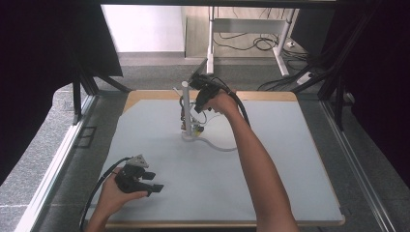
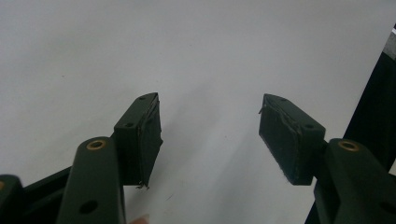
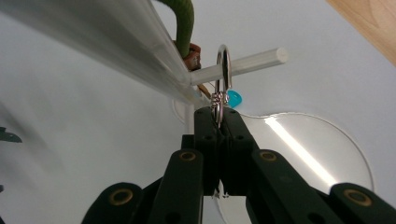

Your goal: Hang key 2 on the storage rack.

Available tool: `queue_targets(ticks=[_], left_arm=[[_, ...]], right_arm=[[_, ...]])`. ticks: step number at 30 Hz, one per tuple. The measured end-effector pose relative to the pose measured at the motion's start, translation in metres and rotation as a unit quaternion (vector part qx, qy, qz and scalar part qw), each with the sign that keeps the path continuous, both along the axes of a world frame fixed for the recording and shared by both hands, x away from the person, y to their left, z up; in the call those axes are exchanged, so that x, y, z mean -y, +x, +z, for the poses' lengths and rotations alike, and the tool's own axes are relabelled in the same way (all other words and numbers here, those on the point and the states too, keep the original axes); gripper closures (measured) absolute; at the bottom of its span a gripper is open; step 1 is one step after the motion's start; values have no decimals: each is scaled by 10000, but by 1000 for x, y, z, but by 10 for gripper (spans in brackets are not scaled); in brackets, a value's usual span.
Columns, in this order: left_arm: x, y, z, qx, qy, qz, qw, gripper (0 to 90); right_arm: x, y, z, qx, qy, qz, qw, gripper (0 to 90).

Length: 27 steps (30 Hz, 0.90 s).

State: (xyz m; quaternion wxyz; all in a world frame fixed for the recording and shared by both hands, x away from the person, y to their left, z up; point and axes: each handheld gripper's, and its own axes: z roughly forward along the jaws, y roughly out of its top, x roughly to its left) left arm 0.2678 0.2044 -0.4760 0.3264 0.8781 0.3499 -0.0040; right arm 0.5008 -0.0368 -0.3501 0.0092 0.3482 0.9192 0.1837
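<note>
A clear stand with a white upright post (image 1: 185,101) rises from a round see-through base (image 1: 192,137) at the table's far middle. Small items hang on it: a green loop (image 3: 184,23), a brown piece (image 3: 194,52) and a blue bit (image 3: 234,99). My right gripper (image 1: 197,107) (image 3: 219,116) is shut on a silver metal ring (image 3: 223,77), which stands upright against a white side peg (image 3: 243,65) of the post (image 3: 107,42). Whether the ring is threaded on the peg I cannot tell. My left gripper (image 1: 155,181) (image 2: 210,135) rests open at the front left, nothing between its pads.
The pale grey mat (image 1: 270,159) covers a wooden table whose edge (image 1: 261,95) shows at the back. A second clear disc (image 1: 220,145) lies right of the stand. Black curtains and metal frame legs flank the table; desk legs and cables stand beyond it.
</note>
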Motion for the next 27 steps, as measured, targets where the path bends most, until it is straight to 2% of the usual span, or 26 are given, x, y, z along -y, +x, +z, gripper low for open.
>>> queue_targets(ticks=[10,12,14,24,27], left_arm=[[-1,0,0,18,3,0,10000,392],[0,0,0,13,15,-1,10000,393],[1,1,-1,-2,34,-17,10000,393],[2,2,-3,-55,35,-7,10000,393],[2,2,-2,-53,34,-6,10000,393]], right_arm=[[1,-3,-6,-99,185,0,9998,829],[3,-5,-5,-139,205,-5,9997,793],[5,-8,-3,-87,207,0,9997,767],[26,-22,21,125,564,-41,9983,640],[36,-29,26,271,626,-60,9977,576]])
